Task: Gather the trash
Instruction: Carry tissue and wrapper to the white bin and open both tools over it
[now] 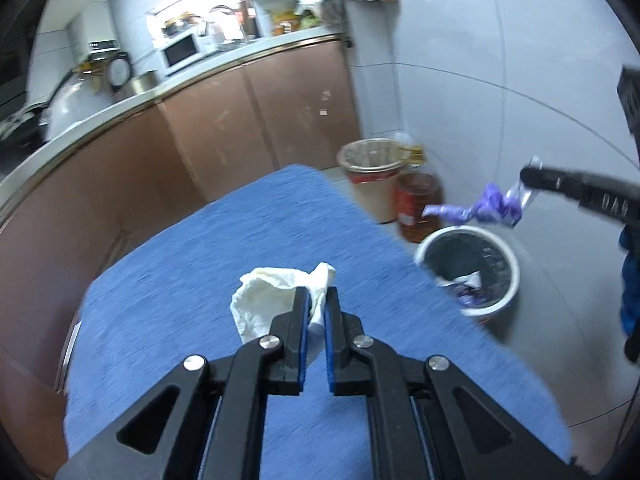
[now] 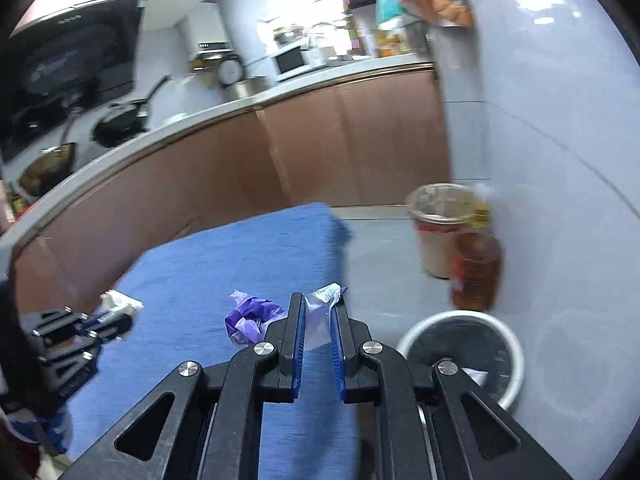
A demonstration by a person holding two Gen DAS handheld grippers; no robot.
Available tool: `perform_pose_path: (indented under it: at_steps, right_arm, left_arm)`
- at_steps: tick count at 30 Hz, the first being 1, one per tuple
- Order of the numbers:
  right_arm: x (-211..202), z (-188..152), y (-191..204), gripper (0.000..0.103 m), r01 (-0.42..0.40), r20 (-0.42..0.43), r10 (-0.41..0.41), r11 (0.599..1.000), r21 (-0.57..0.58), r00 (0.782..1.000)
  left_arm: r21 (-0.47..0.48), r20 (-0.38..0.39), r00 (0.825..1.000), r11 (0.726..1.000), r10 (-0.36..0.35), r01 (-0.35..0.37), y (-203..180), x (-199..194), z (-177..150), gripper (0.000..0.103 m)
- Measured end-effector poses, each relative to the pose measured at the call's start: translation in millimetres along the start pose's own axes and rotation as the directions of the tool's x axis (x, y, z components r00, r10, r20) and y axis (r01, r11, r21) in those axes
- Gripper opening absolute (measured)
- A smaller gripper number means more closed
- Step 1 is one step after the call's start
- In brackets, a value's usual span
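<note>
My left gripper (image 1: 318, 300) is shut on a crumpled white tissue (image 1: 266, 296) that lies on the blue cloth-covered table (image 1: 200, 248). My right gripper (image 2: 320, 300) is shut on a purple plastic wrapper (image 2: 250, 314). In the left wrist view the right gripper (image 1: 530, 178) holds the wrapper (image 1: 486, 206) in the air above the white-rimmed bin (image 1: 470, 266) on the floor to the right of the table. The bin (image 2: 462, 344) holds some trash. In the right wrist view the left gripper (image 2: 120, 322) shows at the left with the tissue (image 2: 118, 302).
A tan bucket (image 1: 370, 178) and an amber oil bottle (image 1: 418, 206) stand against the white wall behind the bin. Brown kitchen cabinets (image 1: 224, 120) run along the far side. The countertop carries a microwave (image 1: 180, 50) and pots.
</note>
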State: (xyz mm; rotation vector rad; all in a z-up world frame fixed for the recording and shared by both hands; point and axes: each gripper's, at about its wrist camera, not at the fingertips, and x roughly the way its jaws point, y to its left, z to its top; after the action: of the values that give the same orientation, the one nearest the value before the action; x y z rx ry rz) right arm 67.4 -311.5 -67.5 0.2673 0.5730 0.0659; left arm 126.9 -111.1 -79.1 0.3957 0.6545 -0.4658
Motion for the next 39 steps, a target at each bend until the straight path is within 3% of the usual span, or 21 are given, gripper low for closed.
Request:
perform_pose_path:
  at_steps: [5, 9, 14, 23, 30, 31, 35, 39]
  right_arm:
    - [3, -13, -39, 0.012, 0.132, -0.012, -0.131, 0.991, 0.028, 0.991]
    - [12, -19, -64, 0.012, 0.207, -0.025, -0.206, 0.977, 0.053, 0.978]
    - [37, -24, -93, 0.012, 0.279, -0.055, -0.274, 0.956, 0.094, 0.96]
    - [89, -38, -137, 0.015, 0.357, -0.128, -0.341, 0.926, 0.127, 0.931]
    - [127, -51, -162, 0.018, 0.409, -0.188, -0.383, 0.904, 0.127, 0.904]
    - [133, -54, -165, 0.02, 0.419, -0.204, -0.391, 0.9, 0.118, 0.898]
    - [137, -59, -169, 0.044, 0.45, -0.226, -0.421, 0.888, 0.093, 0.878]
    - [129, -61, -168, 0.053, 0.467, -0.229, -0.438, 0.88, 0.088, 0.869]
  left_arm:
    - [0.008, -0.016, 0.991, 0.992, -0.129, 0.129, -39, 36, 40, 0.006]
    - [-0.017, -0.055, 0.972, 0.974, -0.228, 0.227, -71, 75, 70, 0.007]
    - [-0.093, -0.121, 0.929, 0.936, -0.35, 0.34, -107, 135, 101, 0.01]
    - [-0.191, -0.192, 0.879, 0.895, -0.437, 0.403, -144, 217, 113, 0.011]
    - [-0.285, -0.22, 0.843, 0.859, -0.491, 0.426, -149, 258, 110, 0.038]
    - [-0.3, -0.219, 0.84, 0.854, -0.496, 0.426, -147, 261, 109, 0.04]
    - [-0.333, -0.211, 0.836, 0.842, -0.506, 0.426, -140, 263, 110, 0.044]
    - [-0.337, -0.2, 0.832, 0.834, -0.517, 0.437, -136, 252, 109, 0.044]
